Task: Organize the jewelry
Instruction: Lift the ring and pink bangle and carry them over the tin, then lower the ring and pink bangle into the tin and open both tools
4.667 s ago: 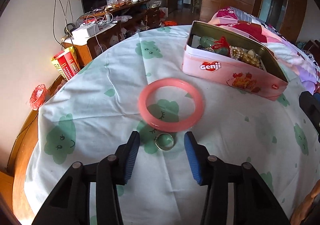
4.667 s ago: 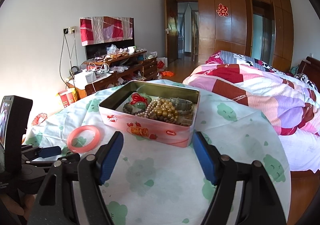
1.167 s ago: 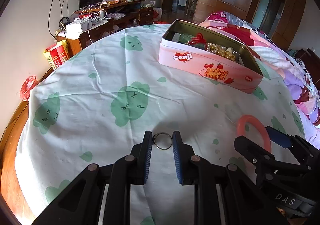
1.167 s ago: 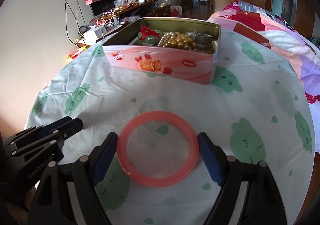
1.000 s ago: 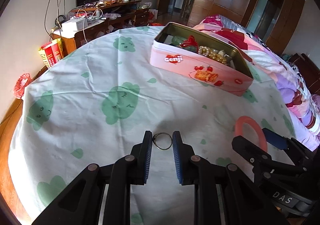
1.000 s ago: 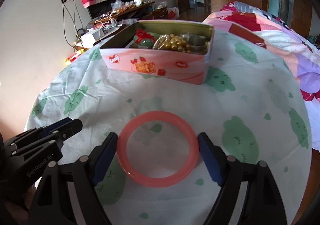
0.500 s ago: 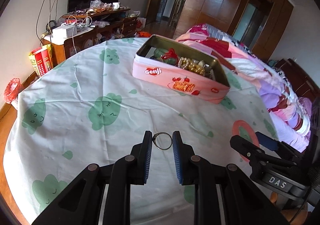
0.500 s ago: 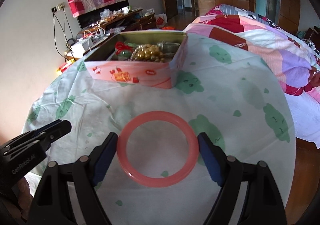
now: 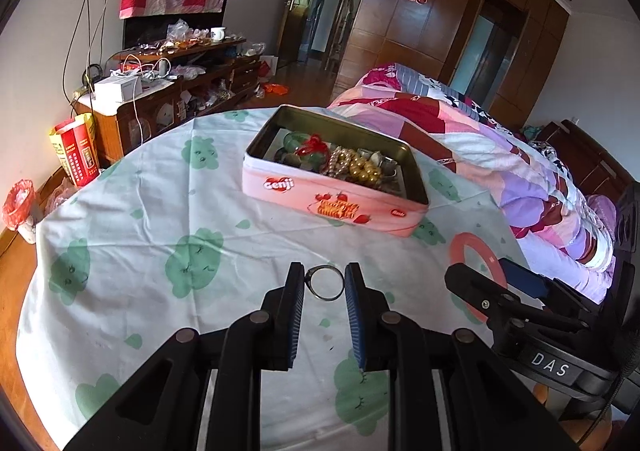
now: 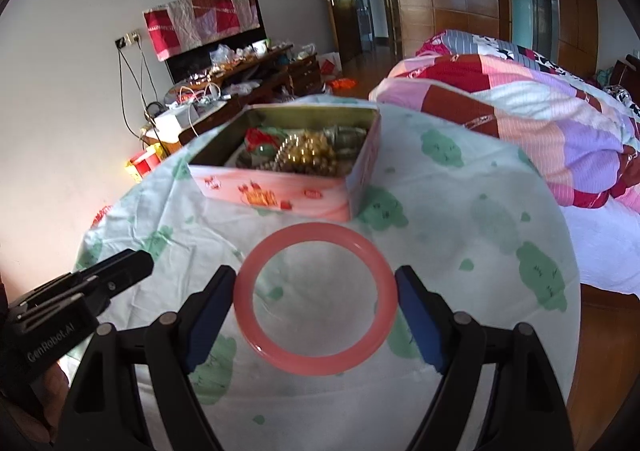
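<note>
At lower centre of the left wrist view, the left gripper [image 9: 323, 287] has its 2 blue pads drawn narrow onto a small metal ring [image 9: 325, 283], pinching it across its width so the hoop faces up toward the camera, its small setting against the left pad. Lower centre of the right wrist view shows the right gripper [image 10: 316, 301] spread wide around a pink bangle [image 10: 315, 299], both pads touching its outer rim at opposite sides; the bangle lies nearly flat, tilted slightly away, its opening facing up. Neither hoop has a real long axis; each is gripped along its diameter.

Above them in both frames sits the open pink tin [image 9: 280, 187] on the green-printed tablecloth [image 9: 160, 211], already holding beads and a red-tasselled piece.

Both pieces look ready to be carried to the tin. It would be best to hold each level, bring it over the tin's open top clear of the near wall, lower it close to the heap, then release 1 at a time, since the ring could easily slip or bounce out.
</note>
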Tool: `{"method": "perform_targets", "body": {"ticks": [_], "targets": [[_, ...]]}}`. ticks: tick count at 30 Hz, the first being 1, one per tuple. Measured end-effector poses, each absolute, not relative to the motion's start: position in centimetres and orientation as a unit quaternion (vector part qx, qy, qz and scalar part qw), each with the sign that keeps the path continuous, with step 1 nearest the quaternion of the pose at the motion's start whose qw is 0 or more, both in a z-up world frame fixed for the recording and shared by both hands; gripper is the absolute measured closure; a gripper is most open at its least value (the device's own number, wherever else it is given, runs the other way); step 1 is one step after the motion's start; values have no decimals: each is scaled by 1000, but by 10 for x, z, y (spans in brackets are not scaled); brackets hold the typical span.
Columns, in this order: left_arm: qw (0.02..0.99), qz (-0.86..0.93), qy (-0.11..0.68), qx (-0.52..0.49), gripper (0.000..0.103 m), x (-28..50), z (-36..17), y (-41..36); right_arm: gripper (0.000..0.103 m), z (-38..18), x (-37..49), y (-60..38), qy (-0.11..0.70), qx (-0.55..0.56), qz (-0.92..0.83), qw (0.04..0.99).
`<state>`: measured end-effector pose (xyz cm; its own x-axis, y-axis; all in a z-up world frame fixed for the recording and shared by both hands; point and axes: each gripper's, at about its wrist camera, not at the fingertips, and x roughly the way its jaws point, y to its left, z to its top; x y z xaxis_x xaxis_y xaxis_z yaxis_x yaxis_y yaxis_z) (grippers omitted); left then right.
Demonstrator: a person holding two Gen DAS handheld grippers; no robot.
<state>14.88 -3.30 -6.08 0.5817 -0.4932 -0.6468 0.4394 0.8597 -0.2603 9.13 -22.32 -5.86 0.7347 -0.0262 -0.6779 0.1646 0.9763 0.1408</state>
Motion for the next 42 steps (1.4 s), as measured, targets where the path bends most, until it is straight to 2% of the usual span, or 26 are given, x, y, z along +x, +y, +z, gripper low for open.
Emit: {"method": "perform_targets", "body": {"ticks": [11,24,42], "targets": [[890,-268,368,-37,82,173,-50,-47,20,-44,103,-234,342,90,-68,933],[902,-254,349,-31,82,239,-34,-78,20,-19,175,-251,309,90,-81,944],[889,-227,397,-19,82,304,-70,-103,20,-46,246,-262,345,67,-92,932]]}}
